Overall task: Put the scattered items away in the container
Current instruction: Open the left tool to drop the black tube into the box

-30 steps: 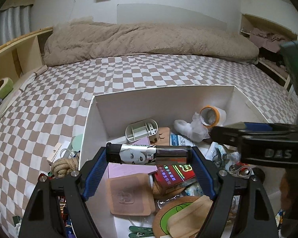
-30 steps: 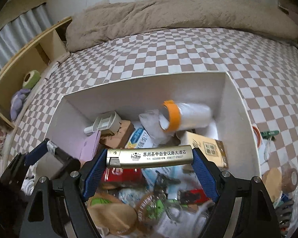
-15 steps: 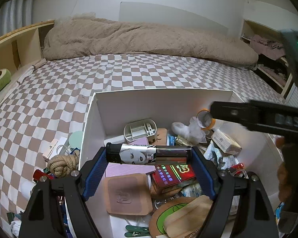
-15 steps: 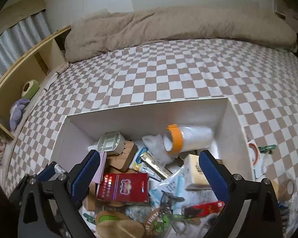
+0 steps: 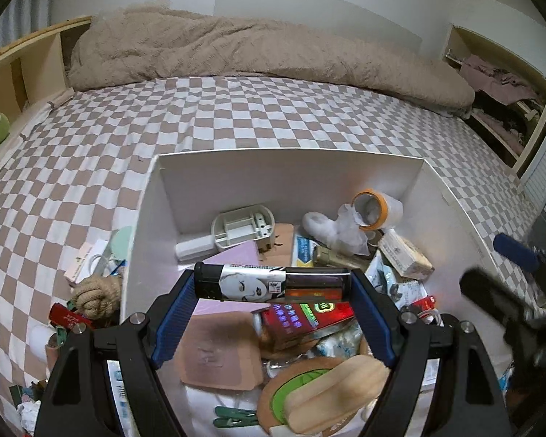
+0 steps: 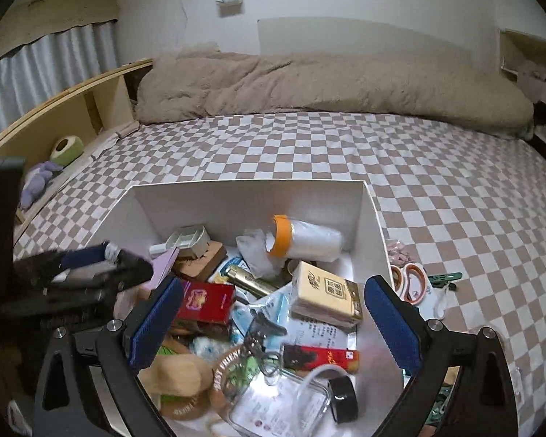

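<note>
A checkered bed [image 5: 236, 116] holds a white box [image 5: 291, 178], with a beige blanket [image 5: 254, 51] bunched along the far side. The sheet between box and blanket lies open, and loose bits lie beside both box walls: a coil of rope [image 5: 96, 293] to the left, tape rolls [image 6: 409, 280] to the right. Inside the box sit a wrapped roll with an orange end [image 6: 304, 242], a tan carton [image 6: 327, 293], a red packet [image 6: 205, 302], a gold lighter [image 6: 251, 280] and other clutter. The left gripper [image 5: 273, 286] grasps a lighter [image 5: 273, 286] by its ends above the box's near part, long axis level, running left to right, black cap to the left. The right gripper [image 6: 271, 322] is spread wide with nothing held, over the box.
</note>
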Demonstrator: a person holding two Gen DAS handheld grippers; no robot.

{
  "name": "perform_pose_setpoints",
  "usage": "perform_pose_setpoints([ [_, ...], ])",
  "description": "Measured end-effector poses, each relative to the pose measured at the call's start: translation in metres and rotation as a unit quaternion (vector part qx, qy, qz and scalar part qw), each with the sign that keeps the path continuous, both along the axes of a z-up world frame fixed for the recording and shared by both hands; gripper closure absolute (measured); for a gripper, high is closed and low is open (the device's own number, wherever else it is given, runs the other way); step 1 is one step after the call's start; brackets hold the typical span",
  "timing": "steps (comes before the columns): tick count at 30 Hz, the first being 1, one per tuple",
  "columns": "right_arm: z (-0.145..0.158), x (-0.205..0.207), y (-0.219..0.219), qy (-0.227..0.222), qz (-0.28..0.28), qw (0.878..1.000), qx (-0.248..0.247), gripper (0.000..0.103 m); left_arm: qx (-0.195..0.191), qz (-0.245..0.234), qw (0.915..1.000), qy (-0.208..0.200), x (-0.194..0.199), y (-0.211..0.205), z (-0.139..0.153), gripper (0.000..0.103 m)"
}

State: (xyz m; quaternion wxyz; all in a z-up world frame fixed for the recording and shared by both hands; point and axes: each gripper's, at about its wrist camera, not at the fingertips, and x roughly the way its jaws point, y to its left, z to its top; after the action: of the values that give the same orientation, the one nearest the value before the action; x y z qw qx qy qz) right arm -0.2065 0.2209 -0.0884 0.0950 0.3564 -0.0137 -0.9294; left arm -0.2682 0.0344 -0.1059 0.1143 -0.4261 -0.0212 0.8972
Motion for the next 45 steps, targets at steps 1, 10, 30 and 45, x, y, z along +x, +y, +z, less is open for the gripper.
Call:
perform_pose_setpoints([
  [1,-0.001,0.001,0.001,0.002,0.0,1.0,0.003,0.004,0.001,-0.004,1.0,-0.007,-0.003,0.004,-0.002,0.021],
  [10,-0.013,0.005,0.009,0.021,-0.022,1.0,0.003,0.004,-0.018,-0.013,0.9983,-0.053,-0.024,0.036,-0.011,0.021],
  [30,-0.015,0.008,0.012,0.017,-0.029,0.999,-0.012,0.003,-0.006,0.019,0.9987,-0.046,-0.03,0.034,0.003,0.002],
  [45,-0.017,0.016,0.012,-0.004,-0.031,0.999,-0.019,0.004,-0.02,0.027,0.9992,-0.019,-0.006,0.023,0.016,0.002],
])
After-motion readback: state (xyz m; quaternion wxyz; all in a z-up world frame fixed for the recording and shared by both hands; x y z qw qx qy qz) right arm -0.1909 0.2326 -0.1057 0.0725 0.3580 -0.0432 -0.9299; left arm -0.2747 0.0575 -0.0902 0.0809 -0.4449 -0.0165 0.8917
